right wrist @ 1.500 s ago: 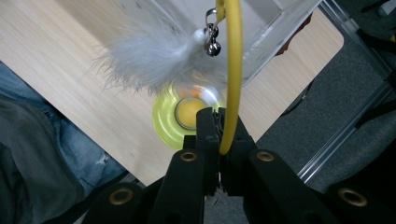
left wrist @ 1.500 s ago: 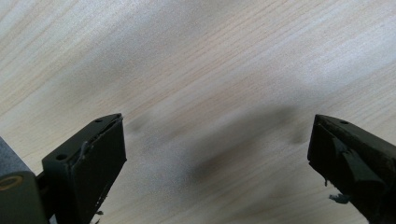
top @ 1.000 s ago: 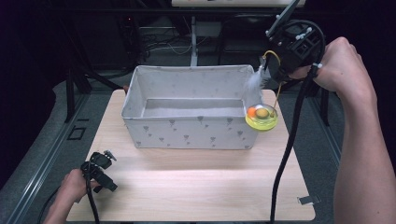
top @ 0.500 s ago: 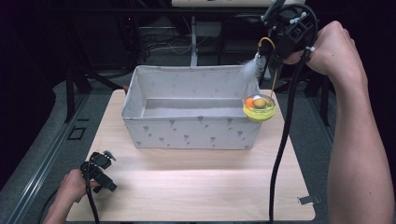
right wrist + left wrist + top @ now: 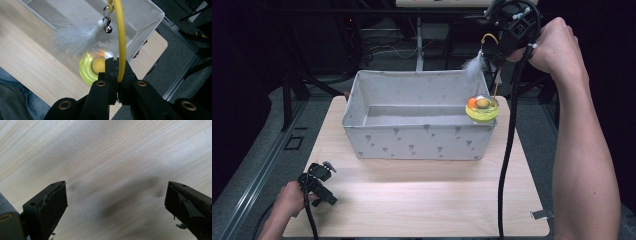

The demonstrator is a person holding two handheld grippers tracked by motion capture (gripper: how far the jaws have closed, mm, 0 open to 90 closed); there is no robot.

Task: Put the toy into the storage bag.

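Above the far right corner of the grey fabric storage box [image 5: 417, 135], the right claw [image 5: 117, 75] is held high, clamped on the thin yellow wand [image 5: 121, 40] of a cat toy w/ white feather [image 5: 473, 64] & small bell [image 5: 108, 29]. The toy's yellow round base [image 5: 482, 111] is seen hanging at the box's right rim. The left claw [image 5: 116, 205] is kept wide open, empty, over the light wooden bench [image 5: 422, 200], near left corner.

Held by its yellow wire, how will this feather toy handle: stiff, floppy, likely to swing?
The right gripper pinches only the thin wire, which curves, so it probably flexes and sways. The round yellow base hangs low over the bin corner, so likely pendulum swing. The feather and bell dangle loosely.
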